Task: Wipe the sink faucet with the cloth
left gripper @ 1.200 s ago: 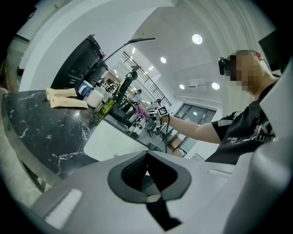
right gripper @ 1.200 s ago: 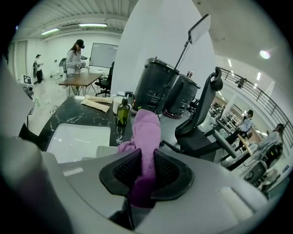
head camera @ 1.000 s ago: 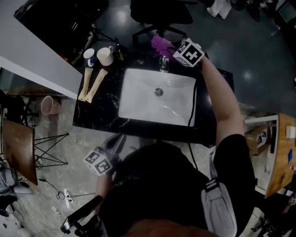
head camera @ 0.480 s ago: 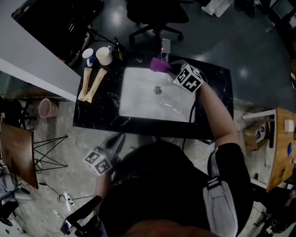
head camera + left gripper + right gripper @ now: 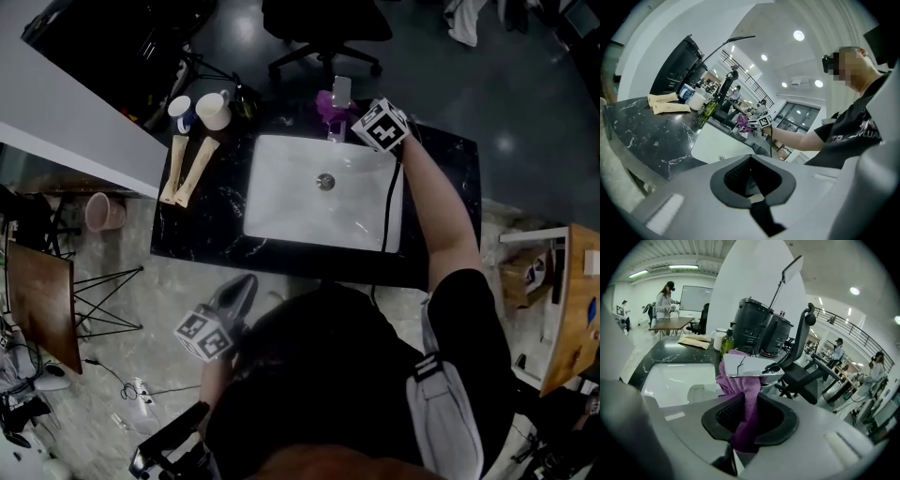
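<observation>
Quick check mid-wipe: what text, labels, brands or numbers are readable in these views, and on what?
"TR": white print on the person's black shirt, left gripper view; the remaining letters are too blurred to read.
Marker cubes: black-and-white square patterns only, no letters.
Two tan packets: any print is too small to read.
Green bottle: label too blurred to read.

Blue mug (image 5: pixel 181 112) & cream mug (image 5: pixel 214 111) are standing side by side at far L corner of black marble bench (image 5: pixel 202 220); 2 tan packets (image 5: pixel 175 173) are lying just nearer; green bottle (image 5: pixel 726 342) is standing beside mugs; office chair (image 5: pixel 323 23) is sitting beyond bench; pink cup (image 5: pixel 101 213) is resting off to L
</observation>
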The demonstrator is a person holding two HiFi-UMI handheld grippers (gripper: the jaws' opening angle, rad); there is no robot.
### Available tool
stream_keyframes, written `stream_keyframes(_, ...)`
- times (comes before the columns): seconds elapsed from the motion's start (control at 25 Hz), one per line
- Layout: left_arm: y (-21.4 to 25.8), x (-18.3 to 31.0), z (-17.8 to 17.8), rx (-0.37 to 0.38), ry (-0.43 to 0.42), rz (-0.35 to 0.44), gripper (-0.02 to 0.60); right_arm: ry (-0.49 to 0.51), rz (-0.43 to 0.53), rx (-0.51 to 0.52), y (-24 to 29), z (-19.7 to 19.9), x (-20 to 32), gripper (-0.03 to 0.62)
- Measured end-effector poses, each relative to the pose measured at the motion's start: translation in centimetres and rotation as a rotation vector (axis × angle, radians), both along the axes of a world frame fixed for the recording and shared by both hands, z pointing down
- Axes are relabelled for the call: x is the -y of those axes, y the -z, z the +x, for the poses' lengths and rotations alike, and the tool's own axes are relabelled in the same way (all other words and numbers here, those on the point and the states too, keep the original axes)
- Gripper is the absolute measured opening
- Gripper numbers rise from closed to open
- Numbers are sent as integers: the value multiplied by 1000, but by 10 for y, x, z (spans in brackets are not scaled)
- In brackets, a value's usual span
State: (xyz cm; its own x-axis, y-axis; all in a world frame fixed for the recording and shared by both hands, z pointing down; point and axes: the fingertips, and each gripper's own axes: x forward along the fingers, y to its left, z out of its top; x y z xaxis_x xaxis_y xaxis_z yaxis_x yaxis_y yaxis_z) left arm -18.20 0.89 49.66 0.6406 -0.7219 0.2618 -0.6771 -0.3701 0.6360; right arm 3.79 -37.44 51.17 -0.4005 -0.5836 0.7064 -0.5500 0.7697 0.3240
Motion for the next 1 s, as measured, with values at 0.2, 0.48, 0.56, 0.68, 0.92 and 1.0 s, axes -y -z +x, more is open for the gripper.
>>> stream_keyframes(0.2,-3,0,-1,-2,38,-21,0,15,-8,30,2,-1,5,89)
stream_keyframes(0.48,2,3,5,-1,6,9,0,51,4,57,3,-8,-31,86)
stream_keyframes(0.56,3,4,5,-5,-5,20,0,81,13,54,4,-12,-53,87)
stream_keyframes(0.68,4,5,5,-16,-19,34,0,117,22,51,2,-17,-83,87)
stream_keyframes(0.92,8,10,10,-32,-32,41,0,212,-21,-28,-30,-27,-125,87)
stream_keyframes(1.0,7,10,10,-34,-30,40,0,216,-25,-54,-40,-26,-123,87)
